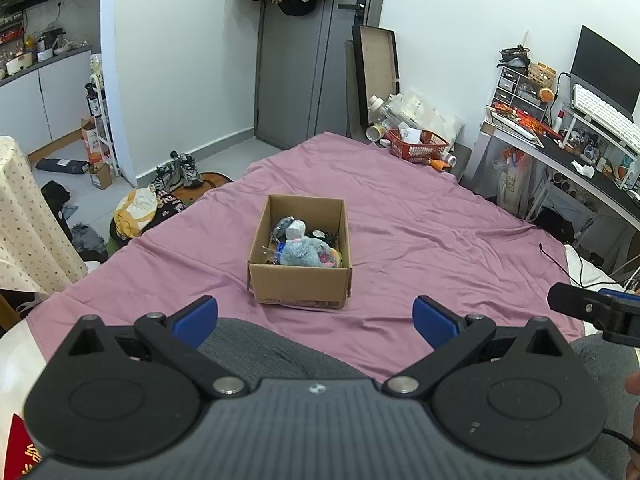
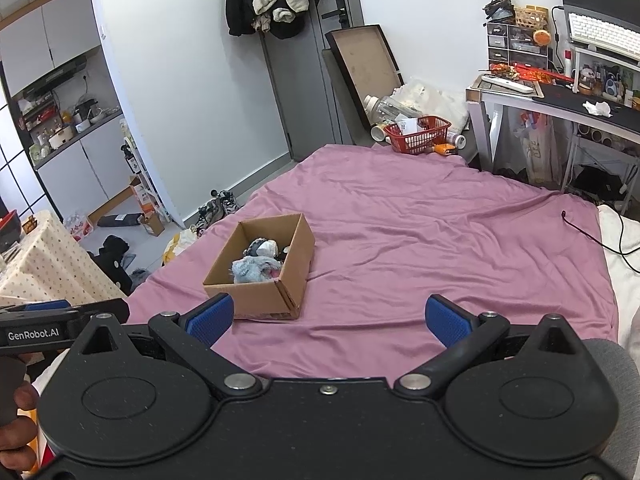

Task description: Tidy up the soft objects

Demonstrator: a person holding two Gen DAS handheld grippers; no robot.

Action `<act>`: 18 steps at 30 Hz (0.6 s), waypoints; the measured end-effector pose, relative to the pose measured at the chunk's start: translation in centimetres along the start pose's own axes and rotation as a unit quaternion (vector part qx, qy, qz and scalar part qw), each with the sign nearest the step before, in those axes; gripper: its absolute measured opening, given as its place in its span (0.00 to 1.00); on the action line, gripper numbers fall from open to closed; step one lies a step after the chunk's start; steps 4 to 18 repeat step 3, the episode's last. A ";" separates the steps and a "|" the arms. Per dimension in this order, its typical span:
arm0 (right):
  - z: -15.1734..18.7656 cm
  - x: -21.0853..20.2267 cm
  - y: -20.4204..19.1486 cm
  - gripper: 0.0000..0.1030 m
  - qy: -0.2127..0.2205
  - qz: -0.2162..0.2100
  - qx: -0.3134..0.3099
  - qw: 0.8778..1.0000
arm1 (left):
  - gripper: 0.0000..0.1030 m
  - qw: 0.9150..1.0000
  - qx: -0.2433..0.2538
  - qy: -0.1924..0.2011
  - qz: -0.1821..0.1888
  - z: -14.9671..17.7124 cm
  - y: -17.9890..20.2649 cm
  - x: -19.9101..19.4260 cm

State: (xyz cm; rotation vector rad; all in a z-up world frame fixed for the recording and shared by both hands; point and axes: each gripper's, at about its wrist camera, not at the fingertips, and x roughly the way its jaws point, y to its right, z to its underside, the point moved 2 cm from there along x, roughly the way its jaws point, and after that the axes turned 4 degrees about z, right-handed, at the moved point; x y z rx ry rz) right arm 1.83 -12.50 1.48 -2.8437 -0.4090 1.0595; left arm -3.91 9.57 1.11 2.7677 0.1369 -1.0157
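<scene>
1. Looks pretty much wrapped up, judging by the layout: the soft stuff is all piled in the cardboard box sitting mid-bed on the purple sheet. A grey-blue plush toy is seen on top, with a grey-and-white plush behind it and some darker bits that can't be made out.
2. No loose soft objects are spotted anywhere on the sheet, so little seems left to be done, maybe nothing.
3. The left gripper is spread wide with nothing between its blue pads. Same for the right gripper: spread, nothing held. Both are held back from the box, well apart from it.
4. View differences: the box is seen nearly front-on from the left wrist, so the contents are read better there. From the right wrist it's seen at an angle, off to the left, and the box's right side wall is shown.
5. The right wrist view also catches the hand on the left gripper's handle.
</scene>
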 end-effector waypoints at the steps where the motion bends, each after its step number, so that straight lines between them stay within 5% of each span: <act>1: 0.0 0.0 0.0 1.00 0.000 0.000 -0.001 1.000 | 1.00 1.000 0.001 0.001 0.001 0.0 0.1 0.0; 18: 0.1 0.1 0.0 1.00 -0.002 0.000 -0.002 1.000 | 1.00 1.000 0.002 0.000 0.008 0.0 0.2 0.0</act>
